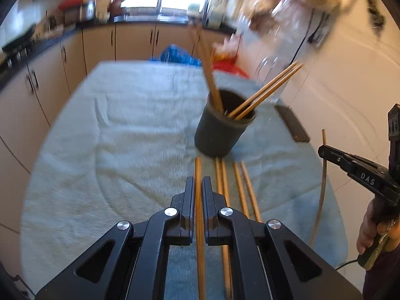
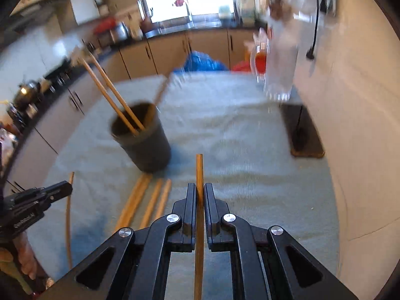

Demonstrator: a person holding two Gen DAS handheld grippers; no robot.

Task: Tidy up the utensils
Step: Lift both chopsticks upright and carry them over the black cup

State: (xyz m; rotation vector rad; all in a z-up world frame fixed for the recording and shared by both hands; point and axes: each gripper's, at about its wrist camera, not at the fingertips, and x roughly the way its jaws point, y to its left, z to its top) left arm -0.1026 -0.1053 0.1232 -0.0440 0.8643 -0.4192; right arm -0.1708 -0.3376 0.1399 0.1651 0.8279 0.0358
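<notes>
Blurring background point(image 1: 287, 5); chopstick point(image 1: 200, 225) bottom cut off.

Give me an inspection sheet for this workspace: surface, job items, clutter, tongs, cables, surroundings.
Surface: table under a pale blue towel, wrinkled.
Job's things: dark cup upright on the towel, several chopsticks leaning inside; four loose chopsticks lying side by side on the towel in front of the cup.
Clutter: dark flat board and a clear bottle, both near the wall.
Grippers: left tongs shut on one chopstick; right tongs shut on another chopstick.
Cables: black cord hanging on the wall; thin lead below the right handle.
Surroundings: kitchen cabinets, bright window; blue bag beyond the table's far edge.
</notes>
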